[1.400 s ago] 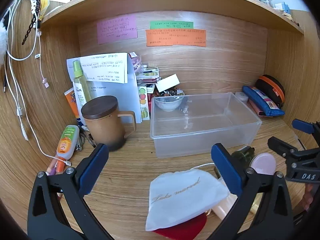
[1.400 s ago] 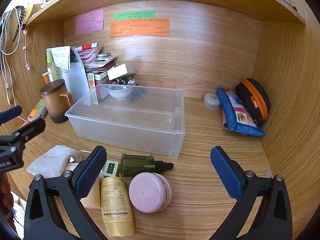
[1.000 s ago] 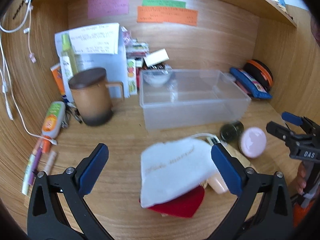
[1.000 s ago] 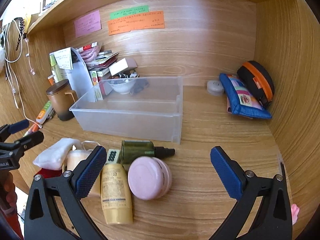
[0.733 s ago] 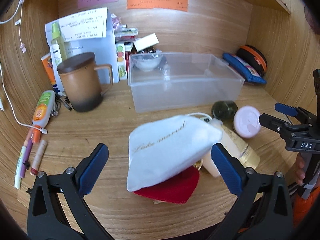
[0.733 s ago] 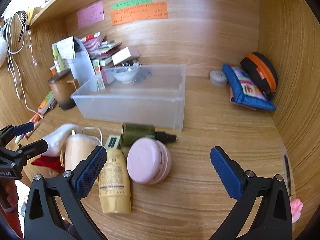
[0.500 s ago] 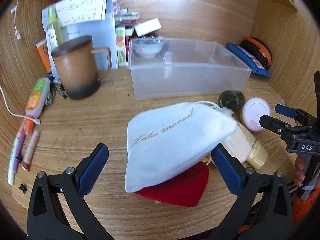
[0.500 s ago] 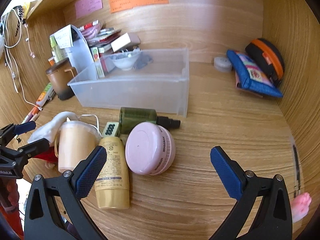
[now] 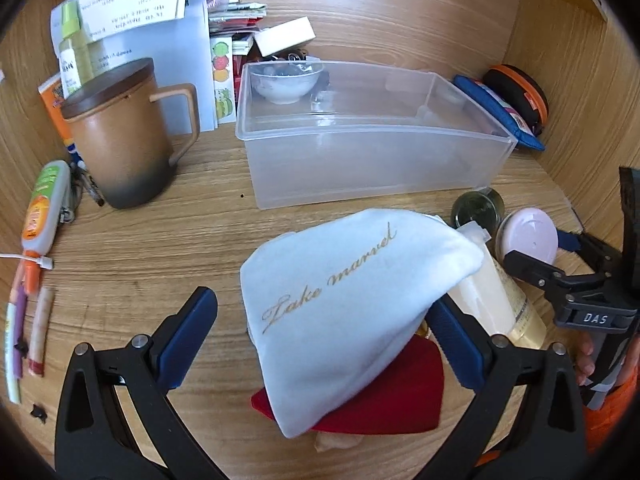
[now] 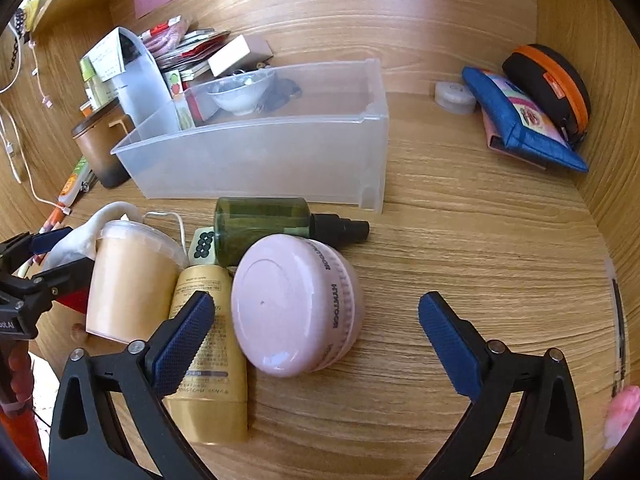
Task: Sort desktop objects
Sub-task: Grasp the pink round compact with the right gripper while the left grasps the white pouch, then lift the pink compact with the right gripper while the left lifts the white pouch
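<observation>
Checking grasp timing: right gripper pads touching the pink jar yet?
Apart. In the right wrist view, wood shows between the pink jar and each pad of the right gripper, whose jaws are closing around it.

White pouch [image 9: 352, 304] with gold script over a red cloth [image 9: 396, 396]; pink jar [image 10: 296, 304], dark green bottle [image 10: 260, 224], yellow tube [image 10: 208, 356], brown mug [image 9: 120, 140], wood-grain table [image 10: 480, 248].

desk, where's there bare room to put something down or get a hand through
Bare wood lies right of the pink jar, between the clear bin and the blue pouch. Another free patch sits in front of the brown mug, left of the white pouch. The bin looks empty. The pile around the green bottle is crowded.
</observation>
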`<state>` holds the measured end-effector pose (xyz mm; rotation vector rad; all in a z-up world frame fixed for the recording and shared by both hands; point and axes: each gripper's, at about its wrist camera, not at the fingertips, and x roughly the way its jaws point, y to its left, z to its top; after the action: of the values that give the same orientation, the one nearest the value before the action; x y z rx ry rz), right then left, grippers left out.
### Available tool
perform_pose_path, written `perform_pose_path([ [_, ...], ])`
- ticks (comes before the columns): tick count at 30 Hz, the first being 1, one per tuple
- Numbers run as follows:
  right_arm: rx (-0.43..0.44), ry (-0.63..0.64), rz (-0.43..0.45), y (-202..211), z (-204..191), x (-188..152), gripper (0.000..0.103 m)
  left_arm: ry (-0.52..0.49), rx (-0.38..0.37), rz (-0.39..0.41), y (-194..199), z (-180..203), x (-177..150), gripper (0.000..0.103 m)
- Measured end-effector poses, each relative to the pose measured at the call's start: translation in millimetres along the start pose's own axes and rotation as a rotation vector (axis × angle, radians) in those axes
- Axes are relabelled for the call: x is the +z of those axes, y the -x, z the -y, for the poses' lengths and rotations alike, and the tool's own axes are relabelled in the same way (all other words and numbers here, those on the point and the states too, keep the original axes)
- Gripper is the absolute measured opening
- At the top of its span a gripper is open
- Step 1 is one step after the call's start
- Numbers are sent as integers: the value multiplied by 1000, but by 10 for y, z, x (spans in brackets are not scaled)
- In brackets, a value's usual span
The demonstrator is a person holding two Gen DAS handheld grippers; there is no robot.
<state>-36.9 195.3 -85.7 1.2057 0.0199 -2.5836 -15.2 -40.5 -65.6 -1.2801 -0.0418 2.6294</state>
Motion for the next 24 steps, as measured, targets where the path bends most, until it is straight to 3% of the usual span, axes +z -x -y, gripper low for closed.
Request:
perform_pose_path([
  [4, 29, -37, -5, -37, 53, -17, 87, 15, -36, 8, -43, -54, 15, 103],
  [7, 47, -52, -4, -48, 75, -20, 74, 12, -36, 29, -54, -53, 27, 103],
  [9, 57, -42, -10, -64, 57, -25, 60, 7, -39, 45, -44, -46, 36, 98],
  [11, 48, -28, -3, -68, 39, -29, 58, 4, -67, 47, -36, -50, 47, 85],
  [18, 40, -2, 10, -48, 8, -24, 56, 2, -76, 76, -7, -26, 110, 67],
  [24, 46, -20, 32, 34, 52, -19, 54, 16, -80, 102, 71, -83, 177, 63],
])
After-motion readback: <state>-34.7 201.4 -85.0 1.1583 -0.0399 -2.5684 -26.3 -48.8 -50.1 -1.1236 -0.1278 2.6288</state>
